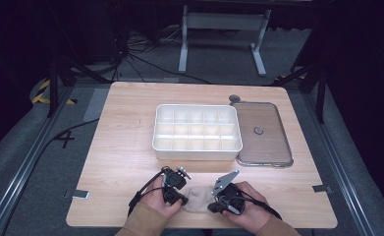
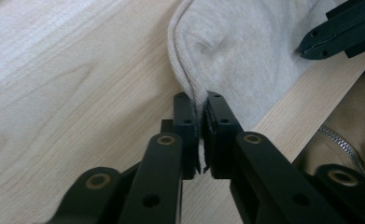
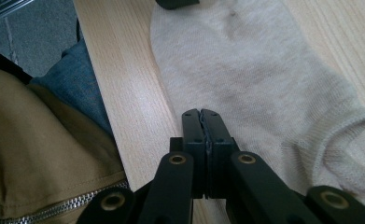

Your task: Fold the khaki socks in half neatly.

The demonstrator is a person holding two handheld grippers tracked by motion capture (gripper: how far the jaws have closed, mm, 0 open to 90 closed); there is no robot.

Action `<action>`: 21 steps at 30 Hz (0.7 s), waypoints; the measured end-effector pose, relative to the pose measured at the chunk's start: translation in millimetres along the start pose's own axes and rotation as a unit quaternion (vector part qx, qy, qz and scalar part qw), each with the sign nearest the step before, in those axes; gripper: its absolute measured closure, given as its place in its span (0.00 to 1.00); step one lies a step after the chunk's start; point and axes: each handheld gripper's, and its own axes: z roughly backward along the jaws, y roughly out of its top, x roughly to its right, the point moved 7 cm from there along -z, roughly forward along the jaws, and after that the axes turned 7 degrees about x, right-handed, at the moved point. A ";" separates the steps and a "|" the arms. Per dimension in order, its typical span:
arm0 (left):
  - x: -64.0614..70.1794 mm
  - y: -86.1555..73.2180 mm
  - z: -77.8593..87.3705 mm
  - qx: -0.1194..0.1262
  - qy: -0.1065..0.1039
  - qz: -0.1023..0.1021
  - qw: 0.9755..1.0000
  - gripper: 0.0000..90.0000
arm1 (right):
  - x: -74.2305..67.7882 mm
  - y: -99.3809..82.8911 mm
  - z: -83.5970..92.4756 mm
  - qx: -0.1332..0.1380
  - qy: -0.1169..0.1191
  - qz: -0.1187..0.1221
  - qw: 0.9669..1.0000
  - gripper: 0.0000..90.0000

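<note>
Beige knit cotton, thin and limp: the short ankle sock (image 1: 196,198) lies flat at the bottom centre of the high view, on the near edge of the light wooden table (image 1: 121,147), between the two hands.

Left gripper (image 2: 201,109): jaws nearly together, pinching a doubled edge of the sock; in the left gripper view the fabric fold rises from between the pads at mid-frame. Right gripper (image 3: 202,116): jaws pressed fully together at the sock's near edge, lower centre of the right gripper view. Whether cloth is caught between them cannot be told; the tips sit on or just over the fabric. The ribbed cuff (image 3: 343,140) lies to the lower right of that view.

Handling judgement: very light, soft, no stiffness; will drape and stretch rather than hold shape. Not fragile, not slippery — the knit gives grip. Best hold is a folded edge or the thicker ribbed cuff; a single layer mid-panel would likely just bunch. Two opposite holds should keep it spread.

Farther up the high view: white plastic divided organiser box (image 1: 197,132) at centre, compartments apparently empty. Just right of it, a clear rectangular lid (image 1: 260,133) flat on the table.
</note>
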 end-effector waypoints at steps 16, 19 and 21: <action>15.6 15.3 25.3 0.048 -0.044 -0.022 0.998 0.96 | 0.1 -1.4 0.4 0.010 -0.002 0.002 1.000 1.00; 21.7 19.7 30.5 0.063 -0.055 -0.033 0.996 0.96 | 0.5 -2.0 0.2 0.015 -0.004 0.001 1.000 1.00; 23.1 20.4 31.2 0.064 -0.056 -0.032 0.996 0.96 | 0.3 -2.2 0.6 0.016 -0.001 0.000 1.000 1.00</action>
